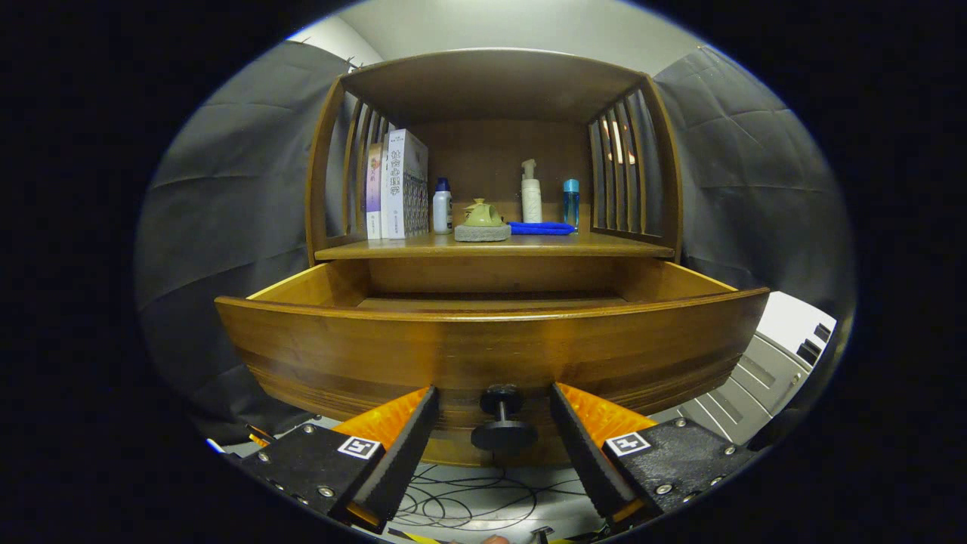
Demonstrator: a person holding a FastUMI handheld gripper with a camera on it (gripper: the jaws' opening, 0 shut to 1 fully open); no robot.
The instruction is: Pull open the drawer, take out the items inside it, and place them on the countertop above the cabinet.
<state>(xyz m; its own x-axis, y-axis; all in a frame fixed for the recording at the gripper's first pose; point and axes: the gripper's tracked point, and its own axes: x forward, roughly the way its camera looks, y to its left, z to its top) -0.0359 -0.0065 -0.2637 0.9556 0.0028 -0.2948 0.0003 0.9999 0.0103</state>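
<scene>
Gripper (495,423) fingers spread apart either side of the dark drawer knob (502,419), neither finger touching it; cables (468,502) lie on the floor below. Drawer (491,351) pulled well out of the wooden cabinet (491,98), its curved front just ahead of the fingertips; what lies inside is hidden behind that front. Countertop (604,243) above carries, from one side to the other, upright books (396,185), a white bottle (443,208), a green teapot (483,214) on a grey block, a blue cloth (541,227), a pump bottle (531,195) and a blue-capped bottle (571,201)
</scene>
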